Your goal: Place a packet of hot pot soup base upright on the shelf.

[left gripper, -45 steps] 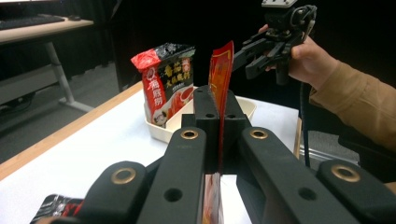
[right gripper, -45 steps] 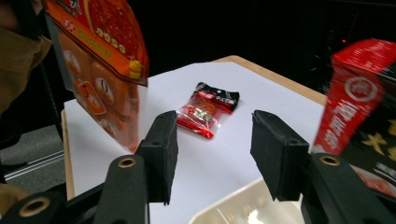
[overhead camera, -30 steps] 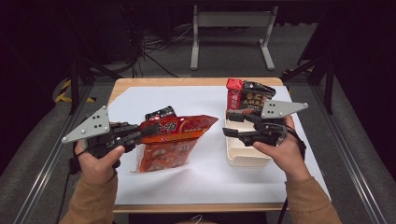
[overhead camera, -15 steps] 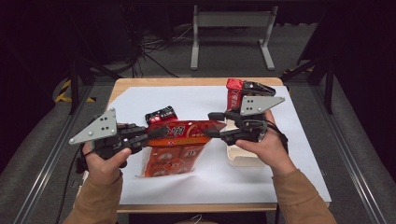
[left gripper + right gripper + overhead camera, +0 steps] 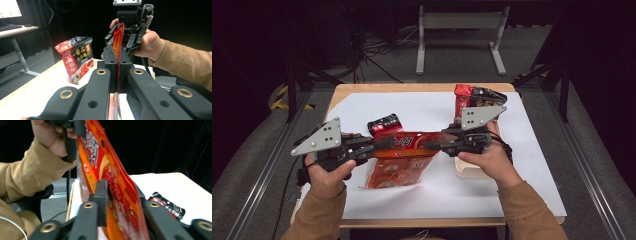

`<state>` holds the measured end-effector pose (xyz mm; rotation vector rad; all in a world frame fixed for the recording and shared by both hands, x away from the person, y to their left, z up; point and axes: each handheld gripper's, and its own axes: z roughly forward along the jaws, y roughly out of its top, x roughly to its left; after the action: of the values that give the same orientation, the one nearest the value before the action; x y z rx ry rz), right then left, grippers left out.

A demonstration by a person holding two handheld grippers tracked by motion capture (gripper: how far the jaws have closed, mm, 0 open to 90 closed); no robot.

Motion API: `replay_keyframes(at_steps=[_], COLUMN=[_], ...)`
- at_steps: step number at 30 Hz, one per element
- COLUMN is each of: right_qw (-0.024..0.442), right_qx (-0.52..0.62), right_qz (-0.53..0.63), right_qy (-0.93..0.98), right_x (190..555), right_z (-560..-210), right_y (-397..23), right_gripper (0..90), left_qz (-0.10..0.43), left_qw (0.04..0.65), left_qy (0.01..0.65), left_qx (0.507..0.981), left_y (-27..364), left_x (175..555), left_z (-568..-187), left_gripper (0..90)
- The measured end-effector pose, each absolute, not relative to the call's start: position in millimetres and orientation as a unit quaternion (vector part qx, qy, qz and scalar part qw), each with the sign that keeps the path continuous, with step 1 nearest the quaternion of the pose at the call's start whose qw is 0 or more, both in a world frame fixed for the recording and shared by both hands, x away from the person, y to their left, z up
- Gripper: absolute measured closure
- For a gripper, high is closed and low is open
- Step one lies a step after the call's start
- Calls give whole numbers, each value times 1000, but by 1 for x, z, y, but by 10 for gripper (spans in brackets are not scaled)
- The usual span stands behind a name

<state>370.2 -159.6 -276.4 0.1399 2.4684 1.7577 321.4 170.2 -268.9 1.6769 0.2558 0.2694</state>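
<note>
An orange-red food pouch (image 5: 404,150) hangs by its top edge between both grippers, its lower part resting on the white sheet (image 5: 427,110). My left gripper (image 5: 382,145) is shut on the pouch's left end; in the left gripper view the jaws (image 5: 117,67) pinch the thin edge of the pouch (image 5: 118,37). My right gripper (image 5: 432,145) has just been closing, and its pads press on the pouch's right end. In the right gripper view the pouch (image 5: 100,152) stands between the jaws of that gripper (image 5: 120,192).
A small black and red packet (image 5: 384,124) lies just behind the pouch. A red and black bag (image 5: 474,97) stands at the back right. A pale shallow tray (image 5: 472,167) sits under the right hand. The wooden table's edges border the sheet.
The right hand moved left from the tray to the pouch's right end and its jaws closed on it. The pouch now hangs stretched between both grippers. The left hand barely moved.
</note>
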Motion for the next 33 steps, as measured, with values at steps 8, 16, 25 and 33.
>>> replay_keyframes(at_steps=[8, 16, 25, 33], right_qw=[65, 71, 73, 82], right_qx=[55, 64, 70, 82], right_qz=[572, 571, 561, 542], right_qy=[816, 815, 822, 832], right_x=[362, 351, 342, 337], right_z=[-269, -256, -240, -232], right_y=[-159, -159, -159, -157], right_gripper=[896, 899, 900, 900], left_qz=[114, 110, 114, 120], left_qw=[660, 668, 664, 669], left_qy=[119, 116, 123, 139], left_qx=[733, 727, 729, 720], left_y=[173, 177, 176, 181], left_x=[325, 327, 333, 336], left_z=[-271, -272, -276, -276], left_gripper=[897, 882, 787, 517])
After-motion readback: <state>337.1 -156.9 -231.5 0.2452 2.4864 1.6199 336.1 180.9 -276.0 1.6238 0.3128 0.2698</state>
